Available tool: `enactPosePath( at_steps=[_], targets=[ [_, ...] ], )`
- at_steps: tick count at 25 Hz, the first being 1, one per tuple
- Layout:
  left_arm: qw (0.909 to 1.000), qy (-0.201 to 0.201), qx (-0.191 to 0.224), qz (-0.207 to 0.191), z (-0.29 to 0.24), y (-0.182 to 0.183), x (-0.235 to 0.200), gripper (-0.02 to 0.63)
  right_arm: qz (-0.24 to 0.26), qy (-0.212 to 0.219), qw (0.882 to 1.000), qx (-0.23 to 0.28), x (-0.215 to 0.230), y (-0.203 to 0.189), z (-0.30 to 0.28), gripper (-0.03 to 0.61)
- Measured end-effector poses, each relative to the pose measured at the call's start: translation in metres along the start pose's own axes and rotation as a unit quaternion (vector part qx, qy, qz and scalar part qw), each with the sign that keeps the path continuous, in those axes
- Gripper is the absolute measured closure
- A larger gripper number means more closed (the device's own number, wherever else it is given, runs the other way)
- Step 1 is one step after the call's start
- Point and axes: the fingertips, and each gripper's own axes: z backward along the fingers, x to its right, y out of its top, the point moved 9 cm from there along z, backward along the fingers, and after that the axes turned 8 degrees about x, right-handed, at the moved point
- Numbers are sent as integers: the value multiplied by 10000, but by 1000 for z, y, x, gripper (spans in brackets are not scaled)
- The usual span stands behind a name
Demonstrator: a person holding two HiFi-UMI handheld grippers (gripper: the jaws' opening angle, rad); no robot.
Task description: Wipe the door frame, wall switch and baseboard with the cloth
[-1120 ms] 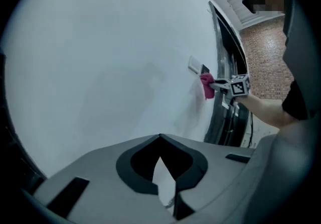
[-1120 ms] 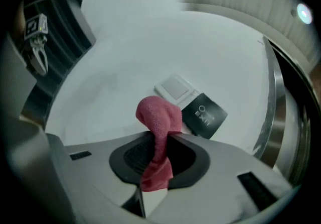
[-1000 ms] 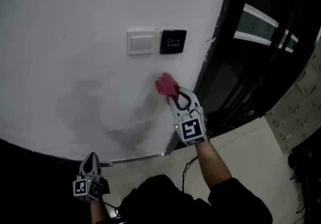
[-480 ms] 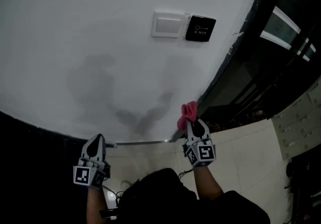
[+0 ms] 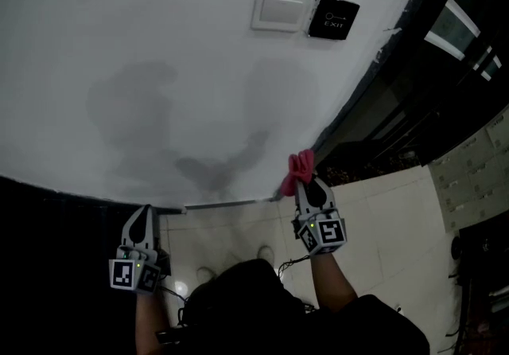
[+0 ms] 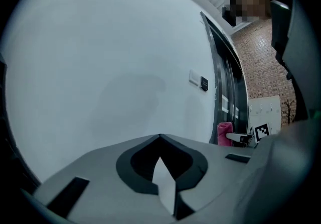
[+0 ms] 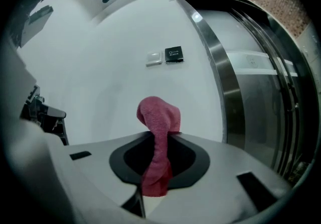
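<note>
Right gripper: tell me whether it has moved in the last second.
Yes. The right gripper, holding the cloth, has dropped much farther below the wall switch.

White wall carries two fittings side by side: white switch at left, black plate marked EXIT at right. Grey, damp-looking patches spread across paint below them. Dark door frame borders wall at right. Thin metal strip lines wall's foot. Pale tiled floor lies beneath.
</note>
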Motion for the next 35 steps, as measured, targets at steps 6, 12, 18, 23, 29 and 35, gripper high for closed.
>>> enactPosePath(
  at_steps=[6,12,18,23,29,35],
  targets=[
    [9986,-119,-499,79,16,-20,-35,614,560,793,9949,-273,-39,-30,-12,511],
    [9966,-166,-812,-34,22,-56,-57,614,579,1648,9824,-662,-70,-72,-27,511],
    [9939,176,-1085,5,43,-114,-54,614,470,2571,9591,-1089,-98,-127,-37,511],
    [9889,440,-1398,245,59,-170,-72,614,189,2951,9431,-1521,-126,-187,-39,511],
    [9872,380,-1501,380,94,-246,-105,614,406,3588,9223,-1379,-174,-297,-40,511],
    [9897,222,-1412,98,145,-383,-167,614,713,4036,9021,-1348,-245,-485,-55,511]
  ],
)
